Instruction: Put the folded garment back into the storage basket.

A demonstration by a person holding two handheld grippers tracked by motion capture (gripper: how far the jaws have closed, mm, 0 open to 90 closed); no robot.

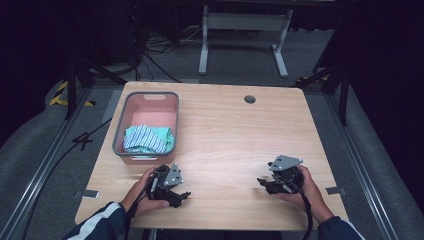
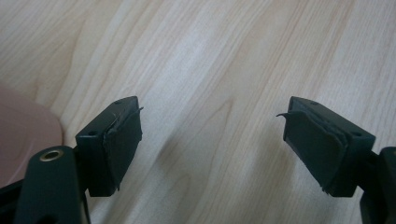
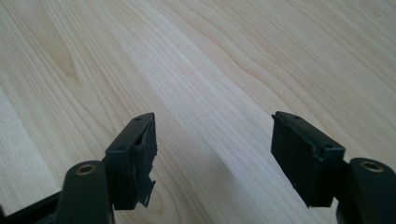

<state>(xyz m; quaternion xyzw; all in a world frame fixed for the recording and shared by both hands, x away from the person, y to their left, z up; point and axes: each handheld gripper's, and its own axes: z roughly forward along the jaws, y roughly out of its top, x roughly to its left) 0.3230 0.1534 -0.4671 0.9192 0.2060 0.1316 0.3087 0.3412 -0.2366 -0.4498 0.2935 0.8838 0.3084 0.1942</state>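
Note:
A pink basket (image 1: 150,107) with a grey rim stands on the left part of the wooden table (image 1: 230,135). Folded striped blue, white and teal cloth (image 1: 147,139) lies in its near end. My left gripper (image 1: 181,196) rests low over the table just in front of the basket, a hand around it. Seen from its own camera, the left gripper (image 2: 212,114) is open with bare wood between the jaws, and a pink corner of the basket (image 2: 23,135) shows at the left. My right gripper (image 1: 263,183) sits near the front right, and the right gripper (image 3: 215,123) is open over bare wood.
A round grey cable hole (image 1: 250,99) sits near the table's far edge. Behind the table stands a white metal frame (image 1: 245,22) on grey carpet with loose cables. Dark tripod legs stand at both far corners.

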